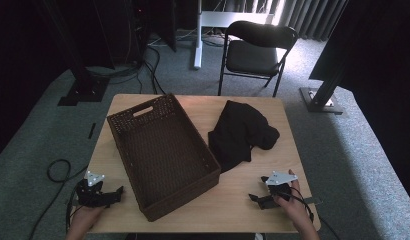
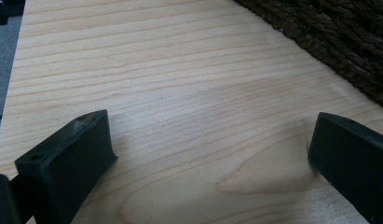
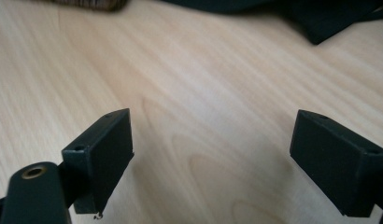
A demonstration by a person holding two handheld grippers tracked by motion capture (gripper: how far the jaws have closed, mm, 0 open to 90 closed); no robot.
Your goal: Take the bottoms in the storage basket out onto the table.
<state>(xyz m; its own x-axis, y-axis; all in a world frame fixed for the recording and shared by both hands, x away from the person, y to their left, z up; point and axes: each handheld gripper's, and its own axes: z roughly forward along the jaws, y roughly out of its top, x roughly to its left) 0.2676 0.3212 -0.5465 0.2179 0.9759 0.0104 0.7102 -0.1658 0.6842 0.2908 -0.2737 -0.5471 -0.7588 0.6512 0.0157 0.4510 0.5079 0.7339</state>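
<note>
High view: left gripper (image 1: 115,193) and right gripper (image 1: 254,198), jaws spread, rest on worktop (image 1: 233,200) flanking basket (image 1: 163,150) and black garment (image 1: 240,132), apparently poised.

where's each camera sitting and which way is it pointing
High view: above the person's side, looking forward and down on the table, basket, black cloth and a chair; both hands with the left gripper and right gripper show.
Left gripper view: on the left gripper, low over the table, facing the basket's wall; its open jaws show.
Right gripper view: on the right gripper, facing the cloth; its open jaws show.
Shared: the high and left gripper views both show the basket.
</note>
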